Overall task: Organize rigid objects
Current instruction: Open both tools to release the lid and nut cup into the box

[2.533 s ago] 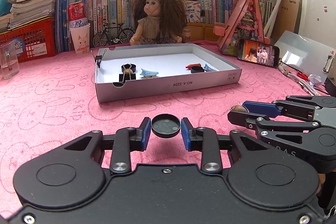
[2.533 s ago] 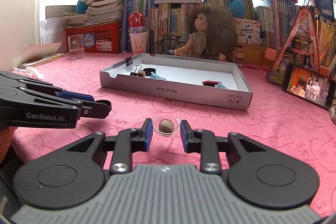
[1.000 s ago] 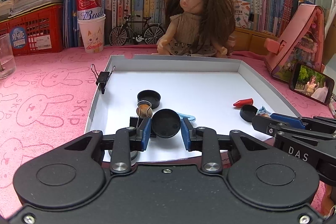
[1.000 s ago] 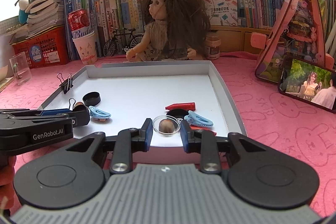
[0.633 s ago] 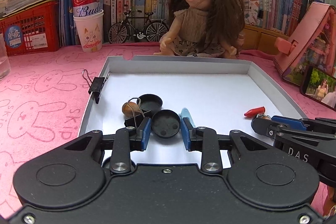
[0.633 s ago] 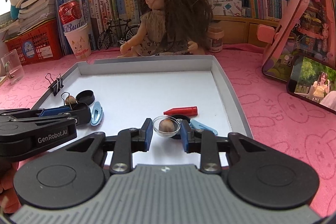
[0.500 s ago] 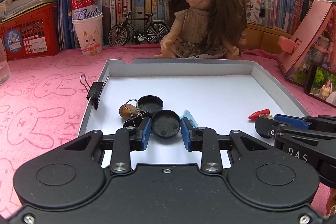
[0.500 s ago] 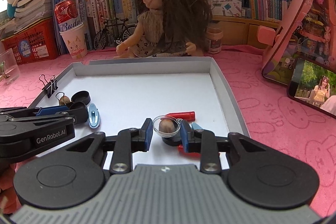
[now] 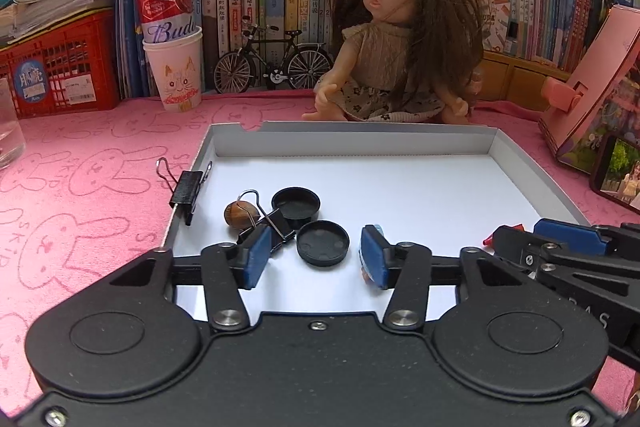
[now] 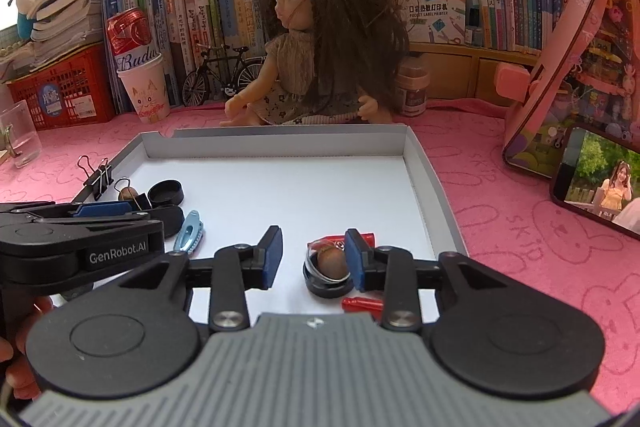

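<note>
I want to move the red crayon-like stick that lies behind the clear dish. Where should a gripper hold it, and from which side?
Grip the red stick across its thin middle, coming from above. It lies flat on the white tray, close behind the clear dish with the nut, so a low approach from the front would probably hit the dish.

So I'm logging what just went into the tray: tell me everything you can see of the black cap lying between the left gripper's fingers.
The black cap is a small, round, shallow lid, seemingly matte plastic, hollow side up with faint bumps inside. It lies flat on the white tray, between the left gripper's jaws, which have just been opening and no longer touch it. A binder clip sits at its left, a second cap just behind.
</note>
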{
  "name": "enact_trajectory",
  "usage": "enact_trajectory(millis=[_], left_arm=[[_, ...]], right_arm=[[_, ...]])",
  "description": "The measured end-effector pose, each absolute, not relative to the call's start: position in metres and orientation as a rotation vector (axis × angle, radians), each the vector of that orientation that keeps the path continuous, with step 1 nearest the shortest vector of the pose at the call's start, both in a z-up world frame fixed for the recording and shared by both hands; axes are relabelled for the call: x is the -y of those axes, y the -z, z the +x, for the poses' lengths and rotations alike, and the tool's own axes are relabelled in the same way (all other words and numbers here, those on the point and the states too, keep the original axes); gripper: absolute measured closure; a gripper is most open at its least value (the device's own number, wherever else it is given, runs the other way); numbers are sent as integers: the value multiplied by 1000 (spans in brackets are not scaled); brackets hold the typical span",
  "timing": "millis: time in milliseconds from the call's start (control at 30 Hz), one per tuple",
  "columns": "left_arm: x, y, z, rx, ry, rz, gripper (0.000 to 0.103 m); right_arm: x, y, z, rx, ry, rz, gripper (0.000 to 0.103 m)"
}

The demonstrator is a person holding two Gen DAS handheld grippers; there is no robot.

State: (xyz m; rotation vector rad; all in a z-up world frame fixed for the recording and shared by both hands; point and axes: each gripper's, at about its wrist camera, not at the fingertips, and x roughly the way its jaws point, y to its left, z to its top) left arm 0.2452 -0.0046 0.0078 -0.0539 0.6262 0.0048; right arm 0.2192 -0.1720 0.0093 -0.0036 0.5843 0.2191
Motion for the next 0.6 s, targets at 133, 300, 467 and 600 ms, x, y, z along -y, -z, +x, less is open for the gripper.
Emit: enact_trajectory(millis=[133,300,467,600], left_arm=[[1,-15,236,-617,11,-86,42],[-2,-24,223,-597,22,-91,28],[-5,-29,210,-588,32,-86,27],[-6,-33,200,-576,38,-87,26]], right_arm=[[172,-15,212,-561,-213,2,40],[175,-19,205,-562,-198,20,31],[180,-21,198,-560,-182,30,27],[183,-23,192,-560,-174,21,25]])
